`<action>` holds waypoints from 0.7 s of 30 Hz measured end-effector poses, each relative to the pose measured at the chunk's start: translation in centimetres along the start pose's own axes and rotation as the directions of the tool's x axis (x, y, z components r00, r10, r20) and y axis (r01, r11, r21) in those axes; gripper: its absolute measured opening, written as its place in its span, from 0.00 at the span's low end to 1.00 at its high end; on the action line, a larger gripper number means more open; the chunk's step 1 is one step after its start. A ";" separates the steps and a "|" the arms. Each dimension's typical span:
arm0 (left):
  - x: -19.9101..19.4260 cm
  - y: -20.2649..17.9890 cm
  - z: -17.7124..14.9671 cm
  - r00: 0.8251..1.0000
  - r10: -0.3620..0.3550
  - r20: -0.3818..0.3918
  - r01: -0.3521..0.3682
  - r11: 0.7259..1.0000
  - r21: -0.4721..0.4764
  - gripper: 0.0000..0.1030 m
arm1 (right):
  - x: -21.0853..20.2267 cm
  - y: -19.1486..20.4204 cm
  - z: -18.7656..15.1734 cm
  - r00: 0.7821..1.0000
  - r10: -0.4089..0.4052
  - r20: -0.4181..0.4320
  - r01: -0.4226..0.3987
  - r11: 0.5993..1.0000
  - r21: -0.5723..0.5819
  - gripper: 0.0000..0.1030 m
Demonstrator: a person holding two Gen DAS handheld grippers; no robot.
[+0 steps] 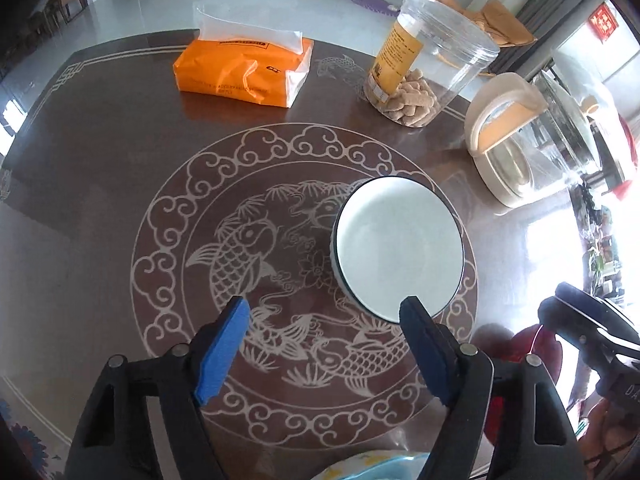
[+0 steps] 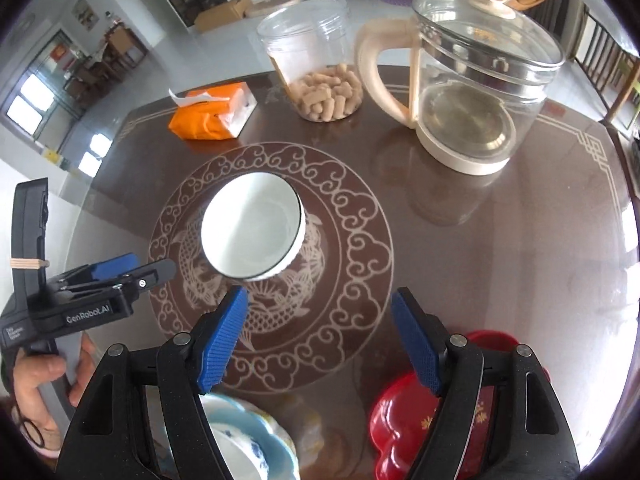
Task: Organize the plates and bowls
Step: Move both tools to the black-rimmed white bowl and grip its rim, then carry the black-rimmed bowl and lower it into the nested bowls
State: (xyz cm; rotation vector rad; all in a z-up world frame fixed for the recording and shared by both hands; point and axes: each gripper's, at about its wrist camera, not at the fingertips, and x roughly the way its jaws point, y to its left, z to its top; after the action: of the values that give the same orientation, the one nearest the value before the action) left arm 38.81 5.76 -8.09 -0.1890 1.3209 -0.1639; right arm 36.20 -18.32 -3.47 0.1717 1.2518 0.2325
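A white bowl with a dark rim [image 1: 400, 248] stands on the round dark table, on the carved fish pattern; it also shows in the right wrist view [image 2: 252, 228]. My left gripper [image 1: 324, 352] is open and empty, just short of the bowl, its right finger at the bowl's near rim. It also shows from the side in the right wrist view [image 2: 132, 270]. My right gripper [image 2: 320, 344] is open and empty, nearer than the bowl. A blue-and-white plate [image 2: 248, 444] lies under its left finger and a red lobed plate [image 2: 404, 420] under its right finger.
An orange tissue pack [image 1: 244, 68] lies at the far side. A clear jar of biscuits [image 1: 424, 64] and a glass kettle with a cream handle [image 2: 464, 80] stand at the far right. The table edge [image 2: 600, 136] curves round the right.
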 end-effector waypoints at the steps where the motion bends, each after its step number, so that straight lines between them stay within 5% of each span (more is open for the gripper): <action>1: 0.6 0.0 0.4 1.000 -0.013 -0.008 0.013 1.000 -0.012 0.68 | 0.7 0.1 0.6 1.000 0.001 -0.004 -0.001 1.000 -0.004 0.74; 5: 2.5 -0.2 1.2 0.998 -0.038 -0.041 0.037 0.999 -0.024 0.47 | 3.6 1.0 2.1 0.999 0.001 -0.032 -0.002 0.999 -0.034 0.73; 9: 3.9 0.1 1.6 0.997 -0.058 -0.053 0.055 0.997 -0.052 0.37 | 6.1 1.5 2.5 0.998 0.010 -0.068 -0.013 0.998 -0.054 0.51; 14: 5.1 0.3 1.9 0.993 -0.099 -0.063 0.093 0.992 -0.091 0.19 | 8.6 1.2 2.8 0.995 0.020 -0.098 -0.024 0.999 -0.041 0.42; 17: 5.4 0.0 2.1 0.997 -0.062 -0.050 0.058 0.996 -0.075 0.11 | 9.6 1.0 3.0 0.994 0.016 -0.110 -0.020 0.999 -0.032 0.35; 21: 5.5 0.2 2.3 0.997 -0.073 -0.015 0.071 0.994 -0.082 0.09 | 10.1 0.8 3.0 0.992 0.051 -0.118 -0.053 0.999 -0.014 0.16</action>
State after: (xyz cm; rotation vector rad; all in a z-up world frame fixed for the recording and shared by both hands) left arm 42.37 4.85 -12.77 -0.3053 1.3404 -0.1731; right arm 41.95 -14.83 -11.57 0.1782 1.3630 0.3013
